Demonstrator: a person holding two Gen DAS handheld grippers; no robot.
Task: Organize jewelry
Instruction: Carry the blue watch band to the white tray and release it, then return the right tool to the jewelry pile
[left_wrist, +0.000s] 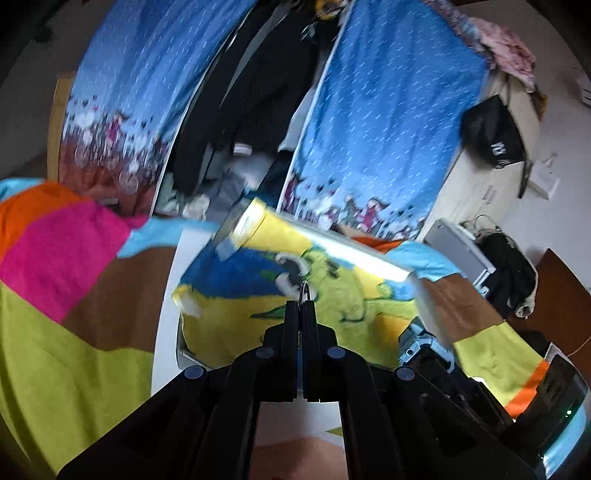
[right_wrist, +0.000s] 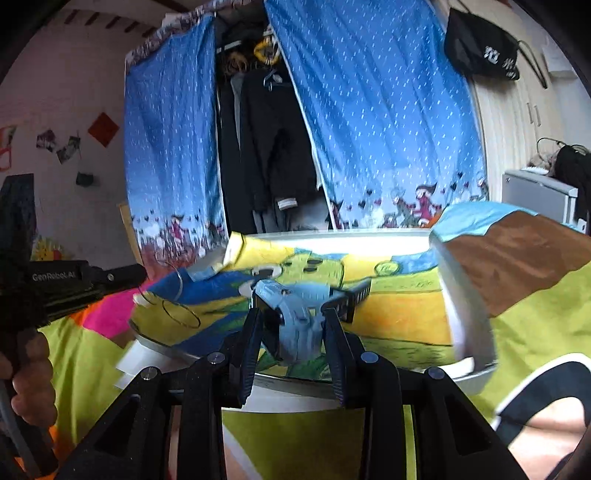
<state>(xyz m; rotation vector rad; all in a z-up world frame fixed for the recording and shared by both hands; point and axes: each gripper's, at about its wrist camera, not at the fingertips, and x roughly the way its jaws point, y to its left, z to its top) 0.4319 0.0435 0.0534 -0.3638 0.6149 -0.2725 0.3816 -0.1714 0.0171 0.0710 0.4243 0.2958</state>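
Black fingers of your left gripper (left_wrist: 302, 308) are pressed together on a thin silver hoop (left_wrist: 305, 290) — its loop pokes up just past the tips. From the right wrist view that same gripper (right_wrist: 142, 275) comes in from the left edge with the wire hoop (right_wrist: 180, 284) hanging at its tip, and your hand (right_wrist: 31, 373) grips its handle low at the left.

Your right gripper (right_wrist: 293, 317) is partly open, jaws clamped on either side of a light-blue watch (right_wrist: 295, 314) with a dark strap; the watch sits above the tray floor. In the left view the watch (left_wrist: 424, 345) shows at the right, beside the left fingers.

Below both grippers — a shallow white tray (right_wrist: 476, 365) lined with a yellow, blue and green cartoon print (right_wrist: 399, 314); its far rim (left_wrist: 343, 247) is bright and blurred. A second thin ring (right_wrist: 181, 314) lies on the print near the tray's left end, close under the held hoop.

The tray rests on a patchwork blanket (left_wrist: 66, 354) of lime, brown, pink and orange.

Farther back, blue dotted curtains (right_wrist: 369, 122) hang parted over a wardrobe of dark clothes (right_wrist: 269, 147). A black bag (right_wrist: 480, 48) hangs upper right.
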